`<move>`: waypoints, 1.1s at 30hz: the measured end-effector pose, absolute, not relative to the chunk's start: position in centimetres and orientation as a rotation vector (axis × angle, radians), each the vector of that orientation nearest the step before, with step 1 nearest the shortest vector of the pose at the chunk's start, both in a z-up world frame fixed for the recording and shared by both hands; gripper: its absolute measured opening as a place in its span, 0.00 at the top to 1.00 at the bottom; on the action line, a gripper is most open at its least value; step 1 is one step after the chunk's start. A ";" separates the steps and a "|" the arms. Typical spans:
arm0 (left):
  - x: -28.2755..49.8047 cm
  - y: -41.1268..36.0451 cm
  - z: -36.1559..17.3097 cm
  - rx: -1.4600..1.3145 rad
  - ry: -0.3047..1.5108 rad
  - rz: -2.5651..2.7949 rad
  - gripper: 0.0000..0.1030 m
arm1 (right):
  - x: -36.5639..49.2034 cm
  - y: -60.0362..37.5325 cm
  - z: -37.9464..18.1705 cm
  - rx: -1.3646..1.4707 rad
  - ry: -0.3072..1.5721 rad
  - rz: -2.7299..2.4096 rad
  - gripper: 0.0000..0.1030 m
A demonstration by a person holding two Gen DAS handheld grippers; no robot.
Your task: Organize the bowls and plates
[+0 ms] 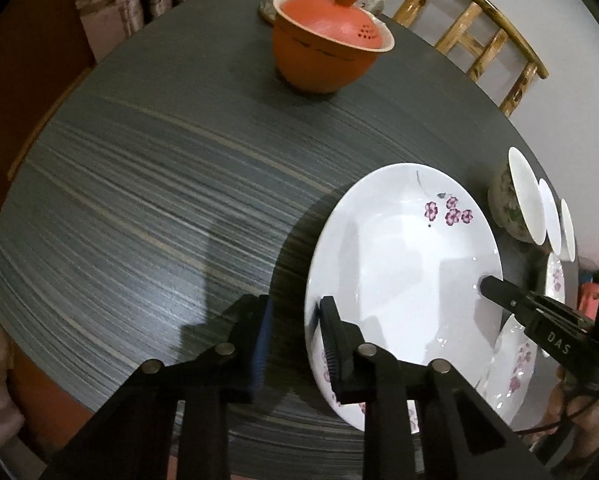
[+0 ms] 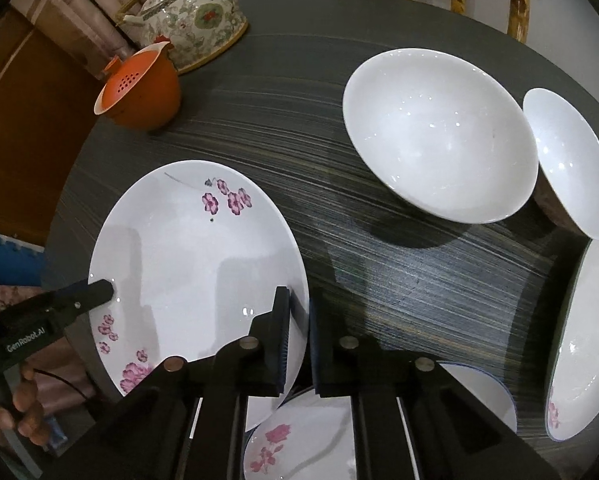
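Pickup step: flowered plate (image 2: 195,264) pinched at opposite rims, left gripper (image 1: 295,344) clamped on near-left edge, right gripper (image 2: 299,340) clamped on right edge. Next: lift level, both sides together, clear of second flowered plate (image 2: 299,444) just beneath.

Left gripper (image 1: 291,312): matte black angular fingers, round silver pivot pins, blue ribbed pads, white "GenRobot.AI" lettering, thin black cable. Right gripper (image 2: 299,312): identical build, white "DAS" lettering on its side.
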State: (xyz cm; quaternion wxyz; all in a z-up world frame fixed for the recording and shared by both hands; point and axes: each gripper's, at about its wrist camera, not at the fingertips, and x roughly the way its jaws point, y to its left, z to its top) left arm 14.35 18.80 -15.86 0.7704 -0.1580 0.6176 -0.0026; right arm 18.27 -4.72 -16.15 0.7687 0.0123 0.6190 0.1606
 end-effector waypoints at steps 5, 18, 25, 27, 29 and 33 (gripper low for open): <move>15.4 19.5 -15.7 -0.299 1.331 0.002 0.83 | 17.6 -3.0 -16.2 0.000 1.347 0.351 0.92; 18.0 22.4 -15.9 -0.255 1.305 0.032 0.83 | 16.5 2.0 -16.1 0.006 1.360 0.386 0.90; 18.7 22.5 -15.8 -0.237 1.295 0.041 0.81 | 15.9 2.4 -16.0 0.045 1.359 0.352 0.90; 19.1 22.6 -15.9 -0.230 1.294 0.041 0.80 | 16.0 2.4 -16.2 0.063 1.361 0.347 0.90; 19.4 22.5 -15.9 -0.224 1.295 0.042 0.80 | 15.8 2.2 -16.2 0.075 1.359 0.341 0.90; 19.7 22.7 -15.8 -0.231 1.296 0.040 0.79 | 15.5 2.1 -16.2 0.092 1.347 0.327 0.89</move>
